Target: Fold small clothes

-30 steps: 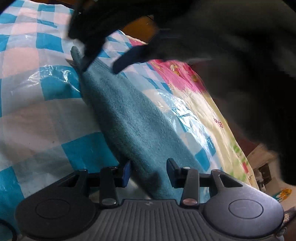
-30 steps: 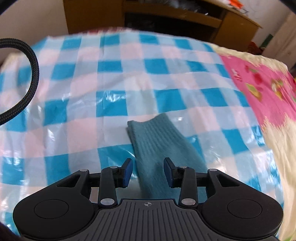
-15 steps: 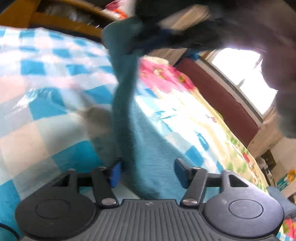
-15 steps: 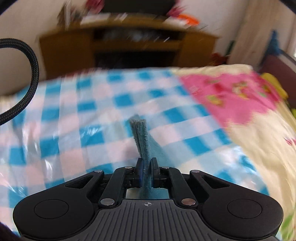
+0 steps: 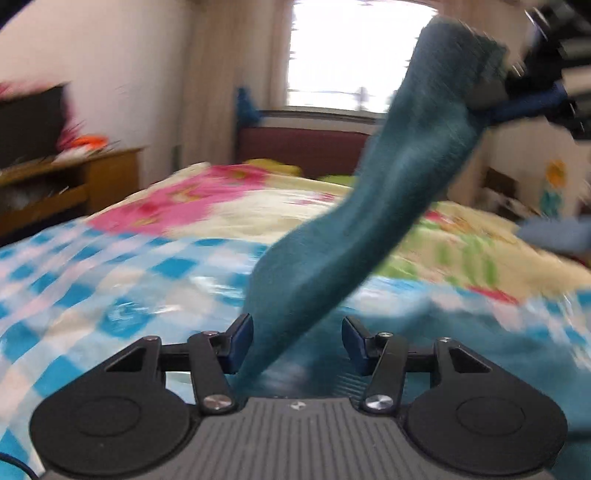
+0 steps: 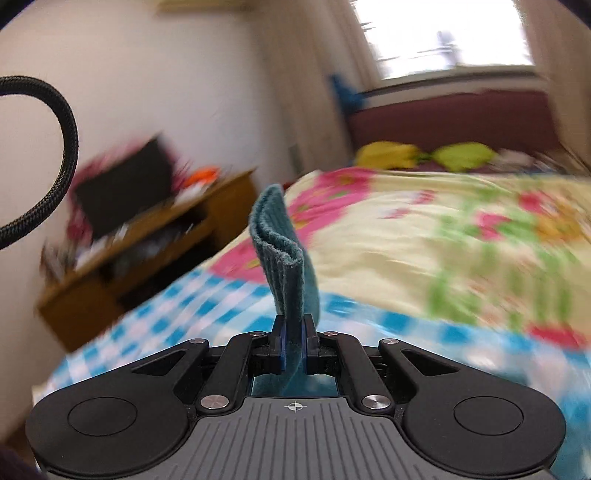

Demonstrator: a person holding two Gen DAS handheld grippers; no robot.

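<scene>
Your right gripper [image 6: 293, 354] is clamped on the cuff end of the teal fuzzy knitted sock [image 6: 286, 266], raising it above the bed's blue-and-white checked plastic sheet [image 5: 110, 295], presumably to carry that end over for a fold. Your left gripper [image 5: 297, 341] stands apart, straddling the sock's lower end near the sheet, not pinching it.

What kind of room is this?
Most likely a bedroom. There's a bed with a flowery bedspread and dark red headboard, a window behind it, and a wooden cabinet alongside.
</scene>
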